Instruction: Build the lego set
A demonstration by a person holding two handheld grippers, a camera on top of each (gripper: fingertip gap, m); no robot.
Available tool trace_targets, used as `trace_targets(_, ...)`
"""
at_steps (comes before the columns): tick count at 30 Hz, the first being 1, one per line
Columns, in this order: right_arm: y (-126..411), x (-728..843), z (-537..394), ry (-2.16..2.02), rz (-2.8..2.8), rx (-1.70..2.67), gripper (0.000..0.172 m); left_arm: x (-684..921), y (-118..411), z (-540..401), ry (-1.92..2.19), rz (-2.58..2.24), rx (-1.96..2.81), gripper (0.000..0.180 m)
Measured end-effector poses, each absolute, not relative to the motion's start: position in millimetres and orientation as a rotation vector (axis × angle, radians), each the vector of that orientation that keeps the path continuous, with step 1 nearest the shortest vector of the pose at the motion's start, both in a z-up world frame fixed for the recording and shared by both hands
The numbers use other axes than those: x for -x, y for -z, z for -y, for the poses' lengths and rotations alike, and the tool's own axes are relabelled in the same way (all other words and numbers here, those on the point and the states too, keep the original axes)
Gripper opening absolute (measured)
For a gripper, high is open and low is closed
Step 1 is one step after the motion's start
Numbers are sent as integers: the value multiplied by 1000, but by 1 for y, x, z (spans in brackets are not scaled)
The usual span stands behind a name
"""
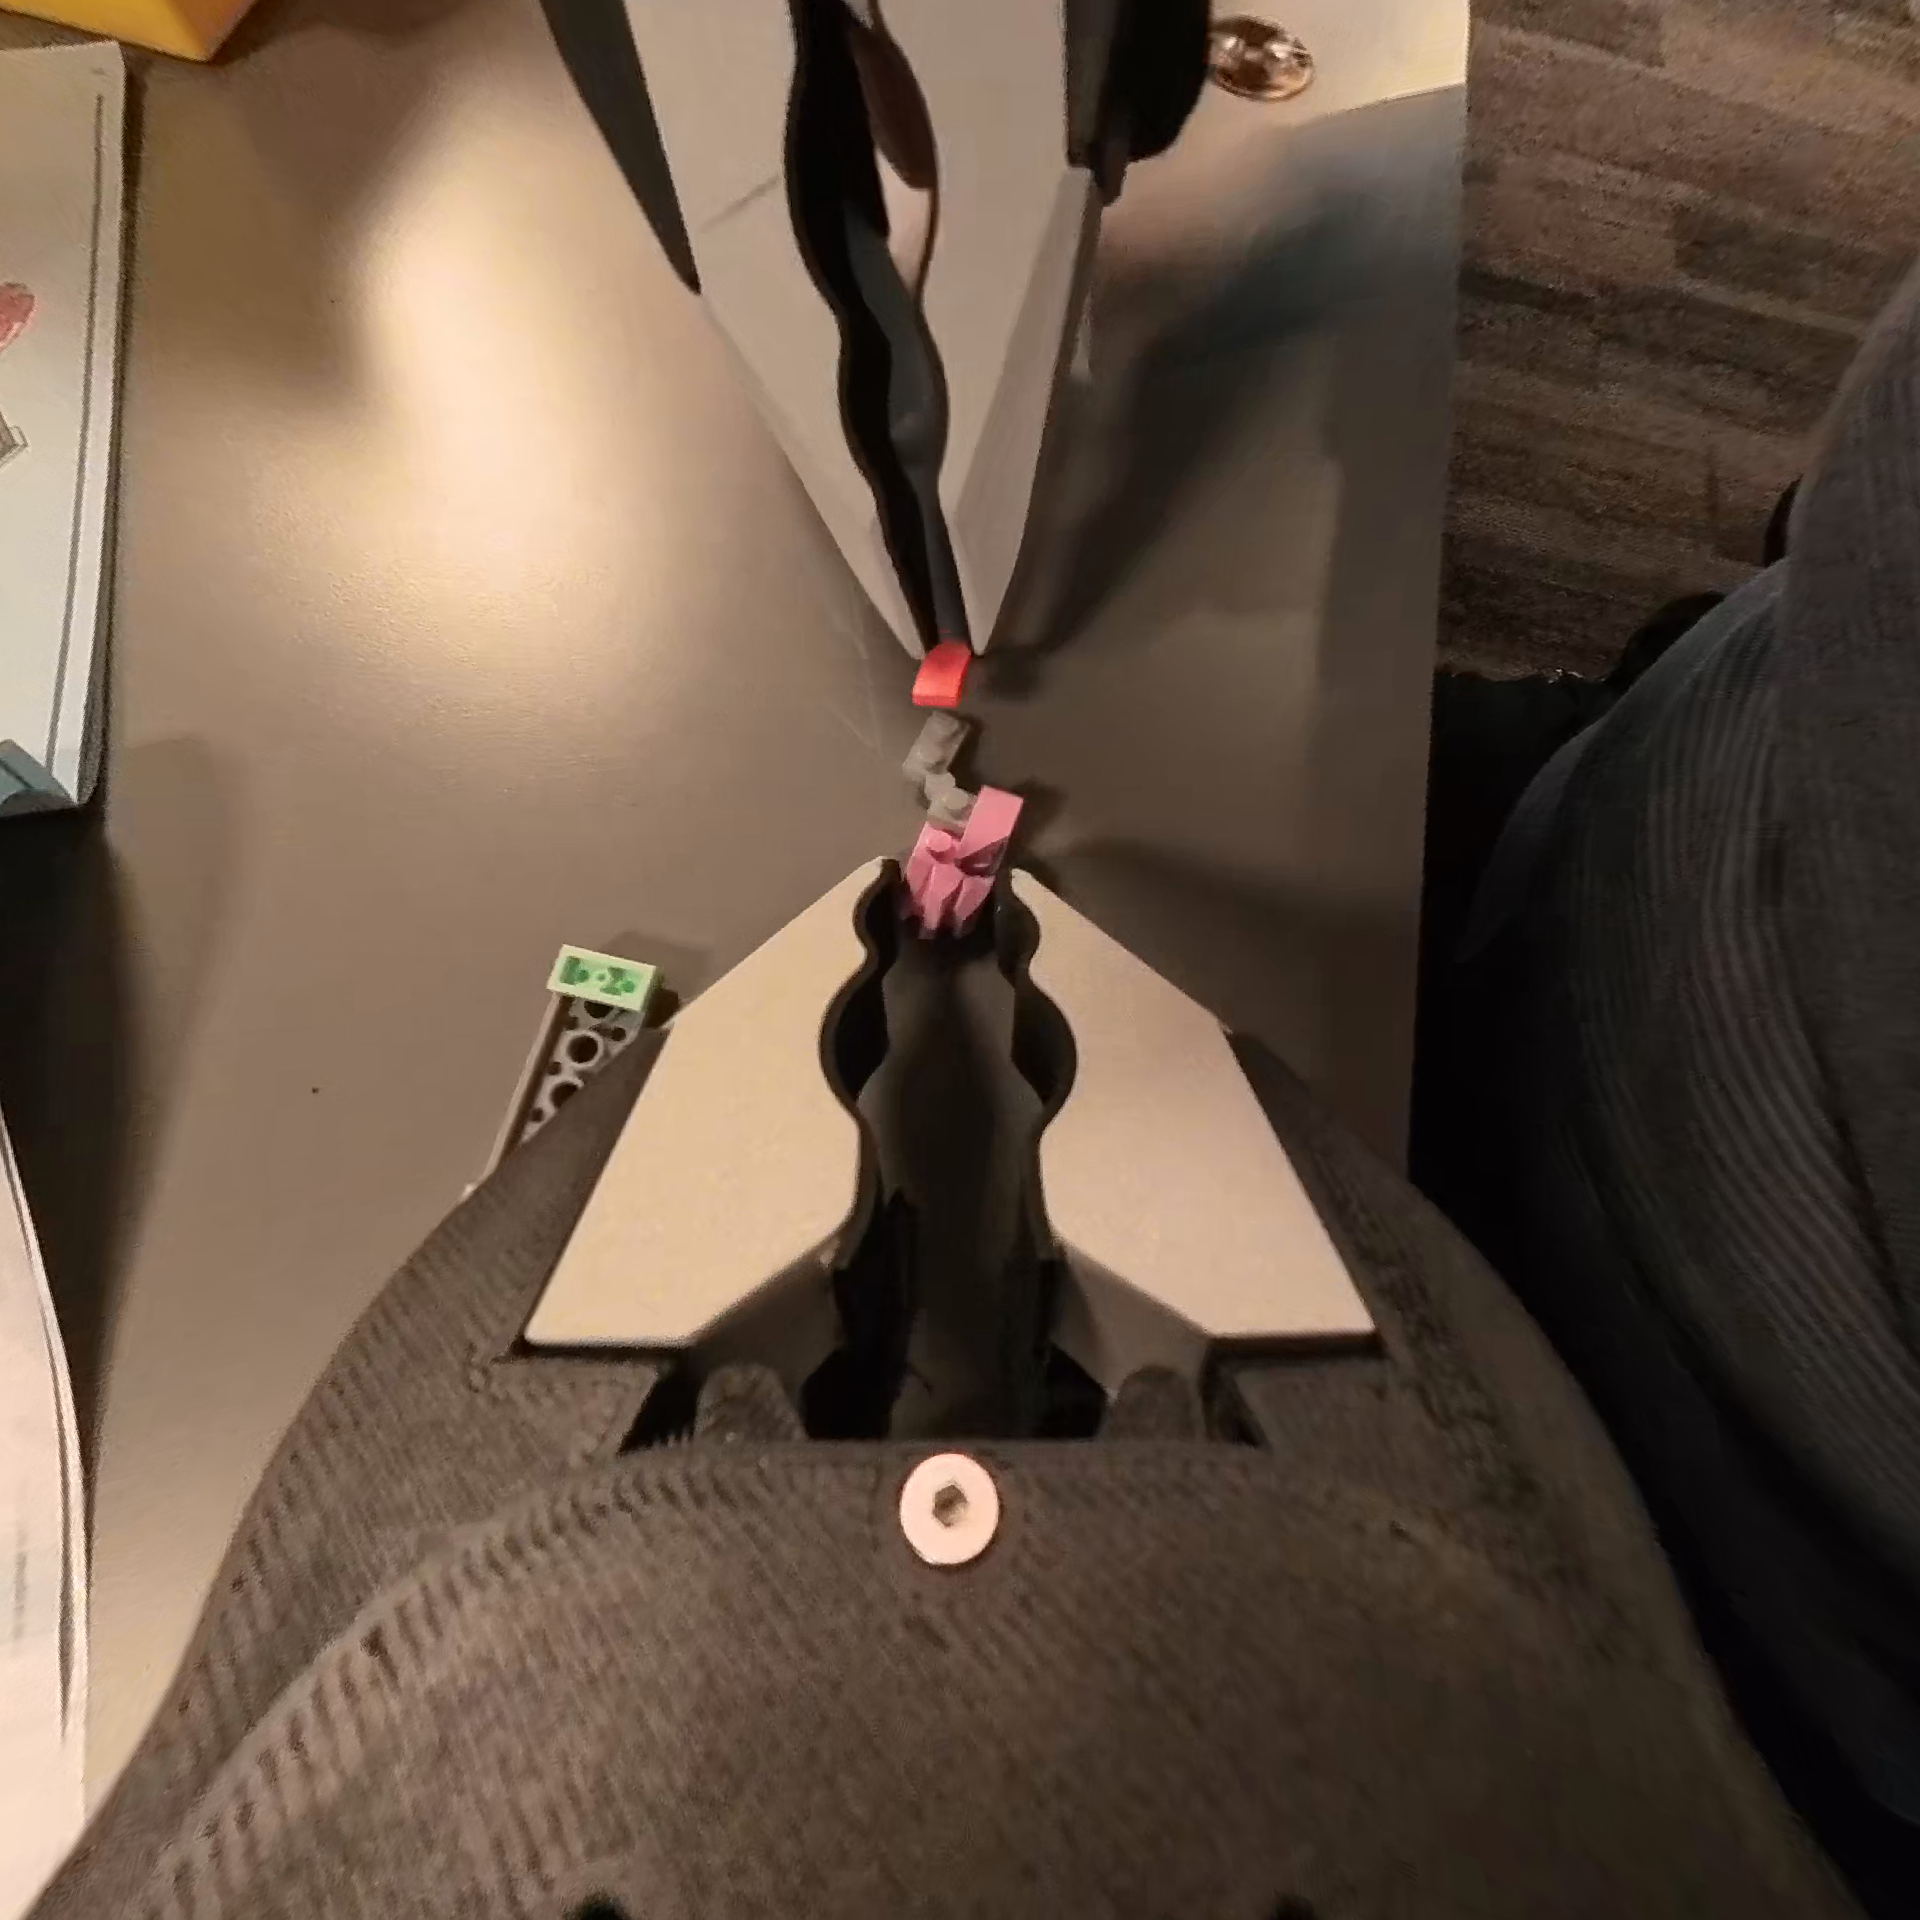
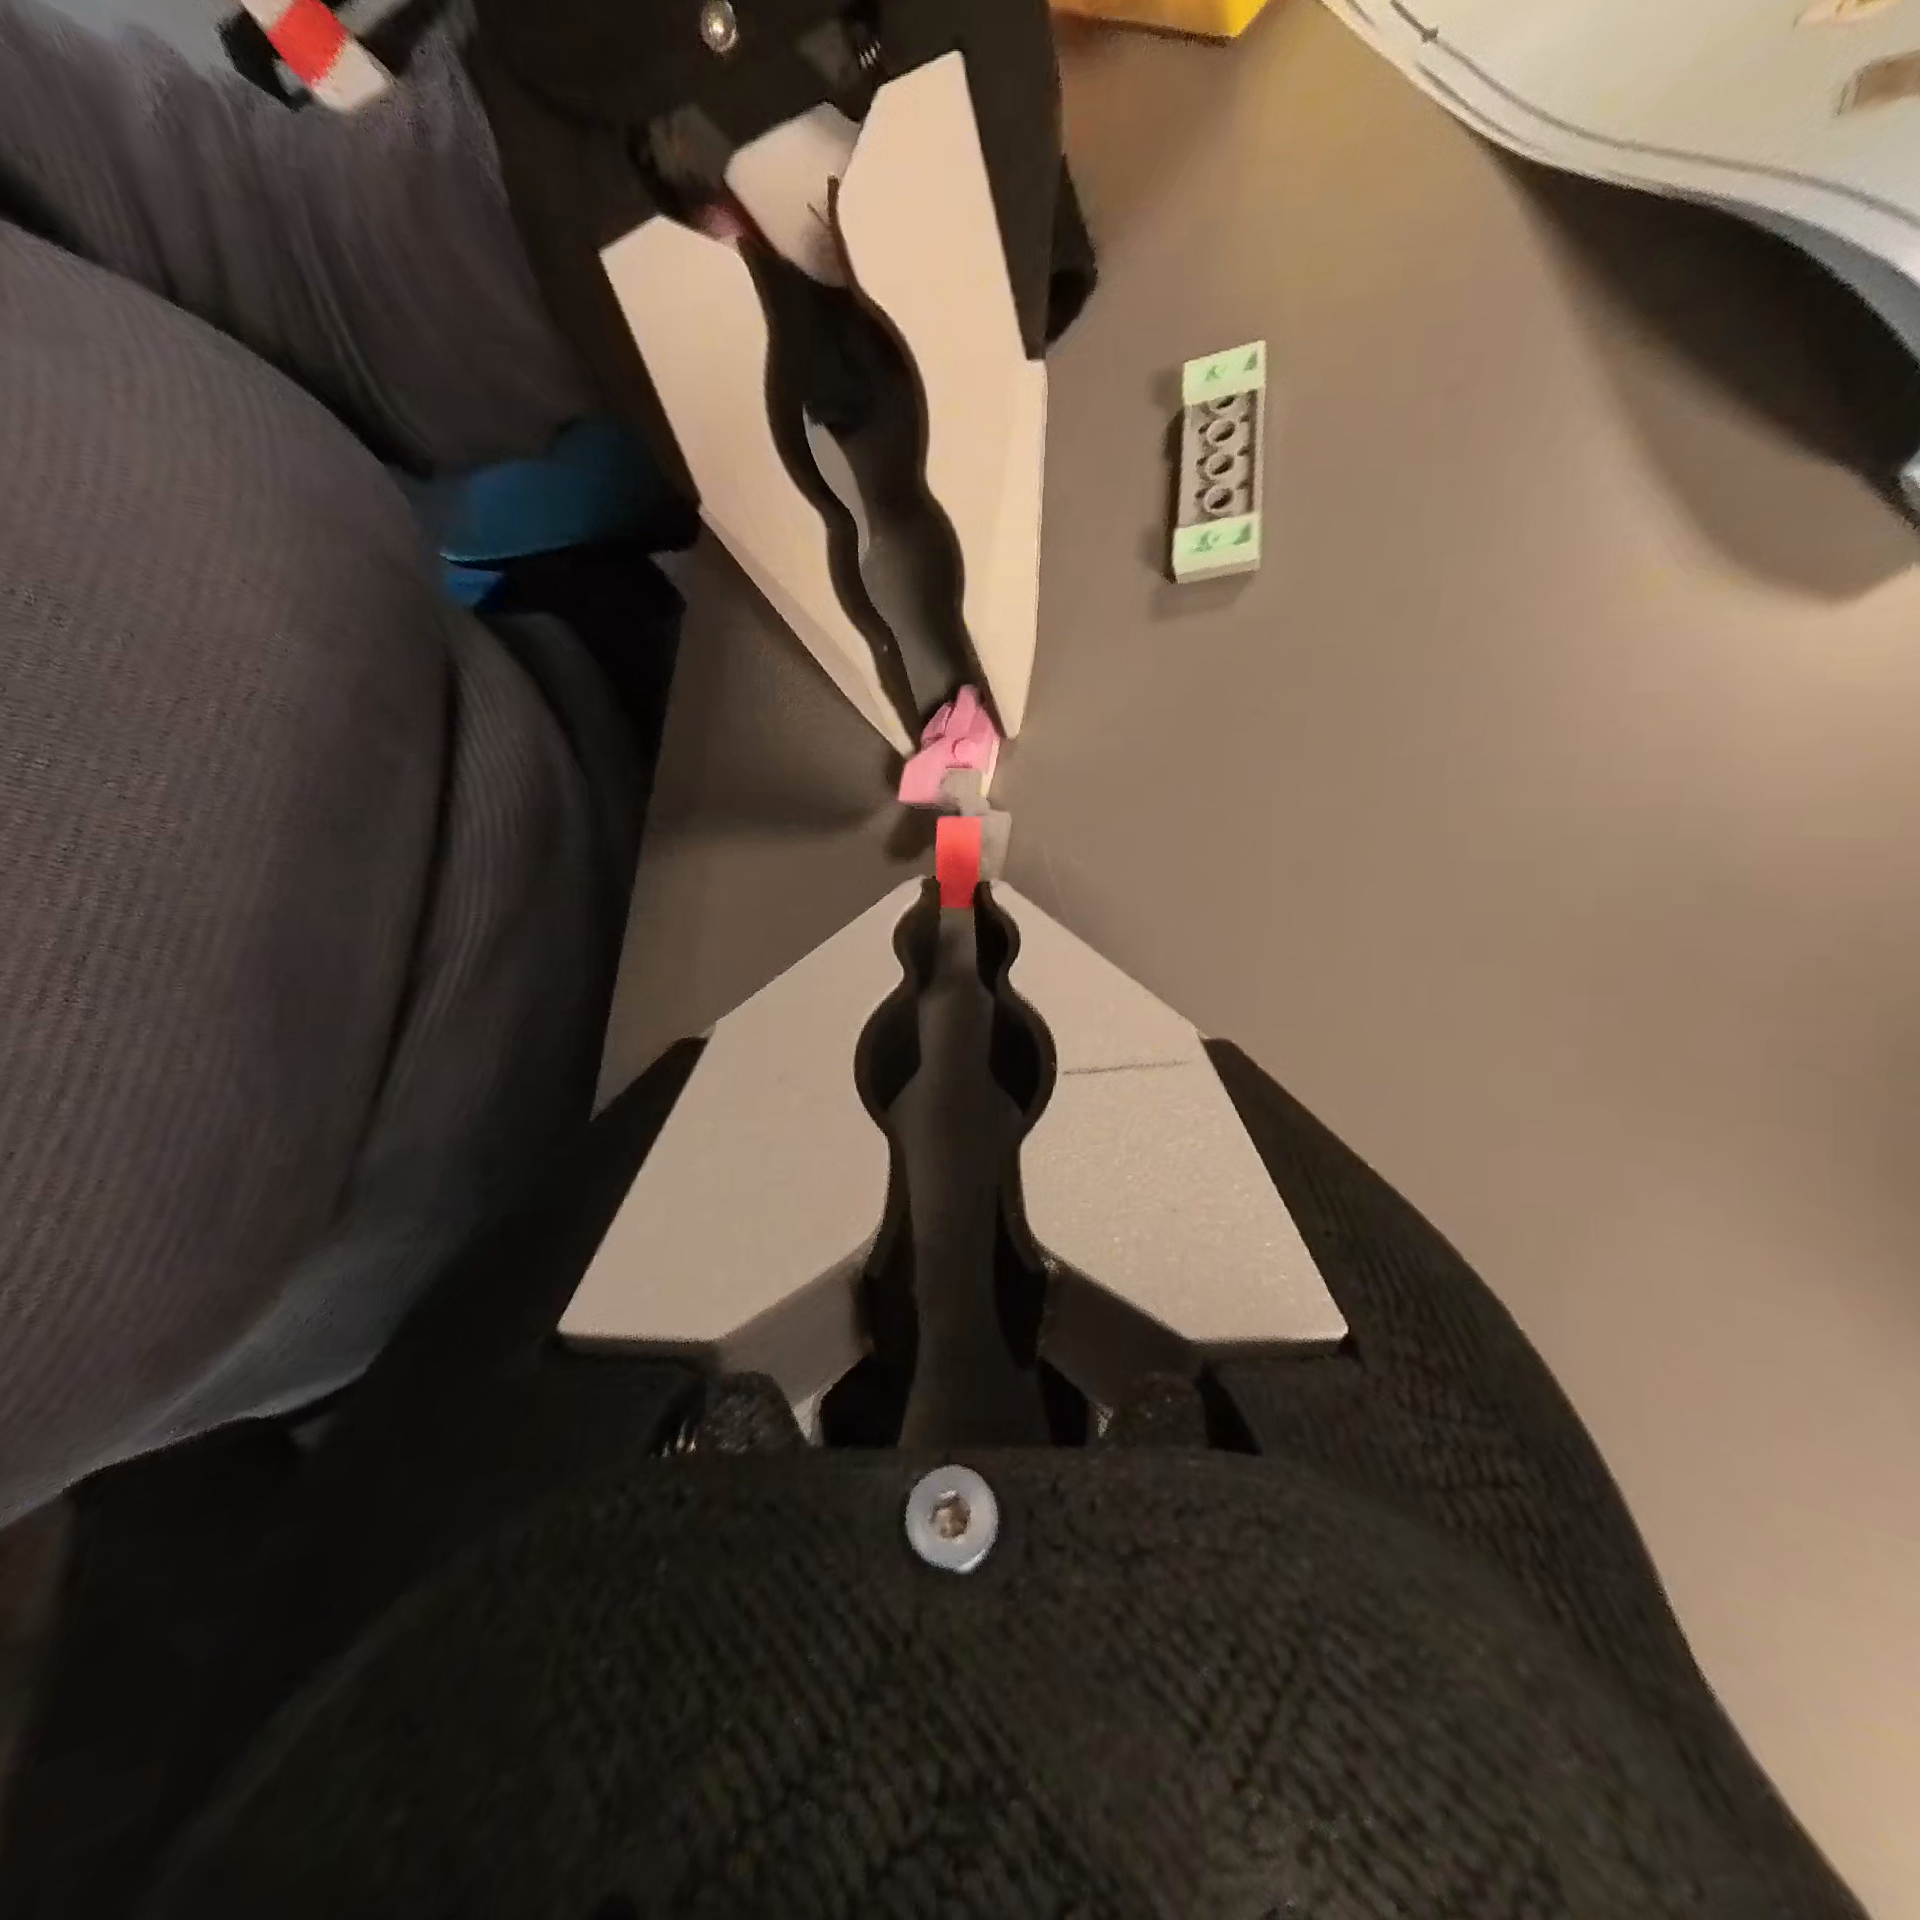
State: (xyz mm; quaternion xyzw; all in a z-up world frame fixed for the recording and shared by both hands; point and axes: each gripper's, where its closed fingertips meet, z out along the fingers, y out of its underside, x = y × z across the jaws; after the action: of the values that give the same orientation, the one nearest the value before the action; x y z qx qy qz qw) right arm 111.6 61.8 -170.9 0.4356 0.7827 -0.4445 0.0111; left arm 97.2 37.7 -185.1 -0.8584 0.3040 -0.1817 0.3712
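Two grippers tip to tip above the surface (image 1: 416, 520).
Left gripper (image 1: 951, 894) jaws clamped on pink piece (image 1: 961, 852); right gripper (image 2: 956, 883) jaws pinched red piece (image 2: 956, 847); grey link (image 1: 940, 758) between.

Tan table (image 2: 1455, 935) with green-capped grey brick (image 2: 1222, 473), paper sheets (image 1: 57, 416).
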Motion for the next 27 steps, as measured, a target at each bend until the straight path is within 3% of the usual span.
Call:
trace_targets(8, 174, -104, -46, 1167, -2722, -1246, 4, -102, 185, -37, 416, -700, 2219, 16)
trace_targets(27, 177, -102, -43, 900, -2716, -1235, 7, -103, 186, -37, 317, -700, 2202, 16)
